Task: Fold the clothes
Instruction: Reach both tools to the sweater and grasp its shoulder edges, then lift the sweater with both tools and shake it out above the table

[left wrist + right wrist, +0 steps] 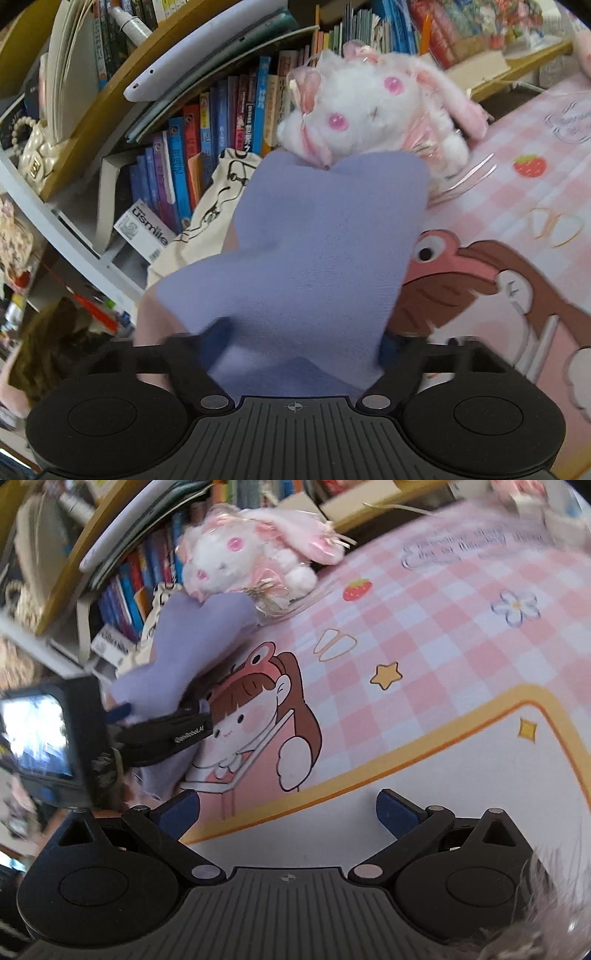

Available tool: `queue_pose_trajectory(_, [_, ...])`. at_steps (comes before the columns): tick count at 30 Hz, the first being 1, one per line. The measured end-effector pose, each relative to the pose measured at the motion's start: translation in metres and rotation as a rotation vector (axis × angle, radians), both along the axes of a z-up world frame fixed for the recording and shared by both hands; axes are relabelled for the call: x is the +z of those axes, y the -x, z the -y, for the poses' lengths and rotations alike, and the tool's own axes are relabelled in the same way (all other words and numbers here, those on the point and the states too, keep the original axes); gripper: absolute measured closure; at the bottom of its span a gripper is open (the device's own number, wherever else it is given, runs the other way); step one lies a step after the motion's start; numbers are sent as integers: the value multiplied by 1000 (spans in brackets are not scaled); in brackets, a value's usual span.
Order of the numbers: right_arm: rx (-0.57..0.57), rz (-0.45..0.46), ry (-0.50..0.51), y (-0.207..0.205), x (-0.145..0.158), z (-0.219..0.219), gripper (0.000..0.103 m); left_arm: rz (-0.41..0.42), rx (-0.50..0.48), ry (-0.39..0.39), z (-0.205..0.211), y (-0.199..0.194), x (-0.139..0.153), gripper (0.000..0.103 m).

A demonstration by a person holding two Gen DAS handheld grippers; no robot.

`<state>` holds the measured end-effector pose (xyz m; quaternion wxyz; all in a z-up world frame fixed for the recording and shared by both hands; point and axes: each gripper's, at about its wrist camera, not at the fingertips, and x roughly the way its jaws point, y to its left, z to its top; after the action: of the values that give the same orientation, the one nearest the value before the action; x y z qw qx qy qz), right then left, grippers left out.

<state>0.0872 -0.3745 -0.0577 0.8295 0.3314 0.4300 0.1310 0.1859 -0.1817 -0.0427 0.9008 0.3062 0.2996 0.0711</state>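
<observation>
Left tool [295, 347] fingertips behind cloth [314, 251]

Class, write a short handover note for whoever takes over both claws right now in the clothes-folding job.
Left claw: shut on the lilac knit garment, holding it up off the mat.
Right claw: open, empty, over the pink checked cartoon mat.
The garment's far end lies by the white and pink plush bunny, next to the bookshelf.
Done: garment picked up. No fold visible.
Left: lay it flat on the mat and fold.
</observation>
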Motion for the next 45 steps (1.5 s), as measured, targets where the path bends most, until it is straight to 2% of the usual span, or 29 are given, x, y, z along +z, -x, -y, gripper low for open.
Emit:
queue_pose_trajectory(1, [-18,-6,-37,0,-1,3,0,1,-9,11,-4,2,3,75])
queue_pose_trajectory(4, [-54,-17,-119,-4,-3,8,0,3,-36,57,-16,14,20,82])
queue_pose_trajectory(8, [-51,-29,-259,-13,-6,4,0,3,-65,78,-26,39,39,84])
queue_pose_trajectory(14, [-18,-93,-493,-29,-17,-16,0,-44,-120,143,-25,90,55,84])
queue_pose_trajectory(17, [-40,-140,-597,-31,-26,-20,4,-66,-149,166,-21,116,60,84])
queue_pose_trajectory(20, [-53,-184,-665,-30,-32,-16,37,-66,-172,197,-20,130,67,84])
queue_pose_trajectory(21, [-57,-196,-679,-29,-33,-14,61,-65,-179,209,-20,134,69,84])
queue_pose_trajectory(22, [-61,-209,-693,-29,-34,-12,75,-63,-186,221,-20,138,72,84])
queue_pose_trajectory(24, [-70,-196,-754,-24,-33,-2,85,-61,-200,244,-21,146,77,84])
queue_pose_trajectory(25, [-74,-188,-785,-21,-32,4,87,-59,-207,256,-21,150,80,84])
queue_pose_trajectory(27, [-90,-103,-810,-16,-14,17,90,-56,-221,279,-21,157,85,84])
queue_pose_trajectory(28, [-94,-52,-819,-16,-2,23,91,-42,-238,312,-24,160,93,84])
queue_pose_trajectory(30, [-100,73,-822,-17,31,37,91,21,-296,430,-34,164,119,85])
queue_pose_trajectory(34, [-67,357,-746,-24,126,48,91,148,-410,666,-53,172,172,86])
queue_pose_trajectory(37, [20,564,-720,-23,202,36,91,240,-492,851,-72,178,210,86])
queue_pose_trajectory(39, [117,675,-675,-23,247,13,91,222,-482,963,-101,179,210,86])
queue_pose_trajectory(42, [243,718,-579,-29,277,-39,91,158,-434,1106,-144,177,199,86])
queue_pose_trajectory(44, [299,636,-512,-43,267,-79,91,115,-401,1200,-173,175,192,86])
queue_pose_trajectory(45, [321,562,-477,-52,250,-101,91,77,-358,1220,-187,173,180,86])
